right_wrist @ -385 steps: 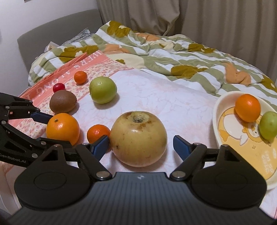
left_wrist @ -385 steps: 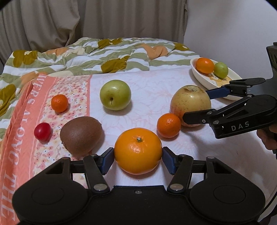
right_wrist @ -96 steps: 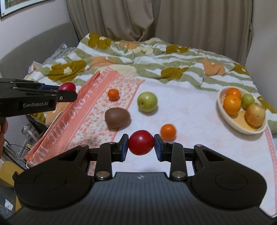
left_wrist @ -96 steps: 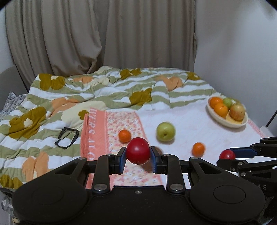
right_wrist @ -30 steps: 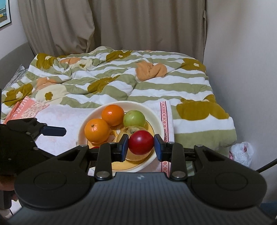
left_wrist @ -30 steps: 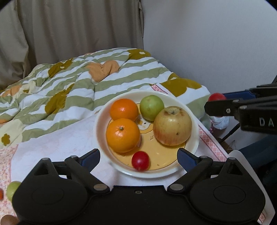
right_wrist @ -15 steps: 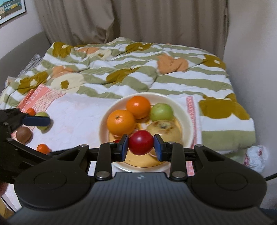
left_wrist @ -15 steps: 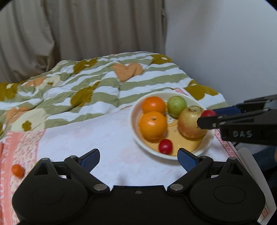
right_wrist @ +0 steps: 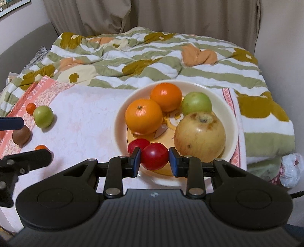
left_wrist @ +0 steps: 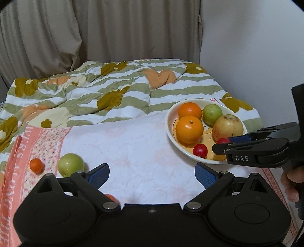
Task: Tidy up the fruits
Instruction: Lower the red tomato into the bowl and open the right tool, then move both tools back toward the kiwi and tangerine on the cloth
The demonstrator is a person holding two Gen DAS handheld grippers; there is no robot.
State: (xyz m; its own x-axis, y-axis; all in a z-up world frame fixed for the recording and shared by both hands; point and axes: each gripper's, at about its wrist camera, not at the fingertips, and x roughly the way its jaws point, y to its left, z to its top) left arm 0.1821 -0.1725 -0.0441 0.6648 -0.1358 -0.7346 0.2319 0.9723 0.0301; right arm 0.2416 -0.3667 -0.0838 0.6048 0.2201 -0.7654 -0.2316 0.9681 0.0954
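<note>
A red tomato [right_wrist: 154,158] sits pinched in my right gripper [right_wrist: 154,161] over the bowl's [right_wrist: 230,121] near rim, beside another tomato [right_wrist: 137,145]. My left gripper [left_wrist: 152,175] hangs open, empty. Released too high, it could roll out onto the sheet [right_wrist: 85,125].

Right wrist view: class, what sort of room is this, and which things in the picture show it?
Most likely a bedroom at home. The fruit plate sits on a bed covered by a striped floral quilt, with long curtains behind and a framed picture on the wall.
</note>
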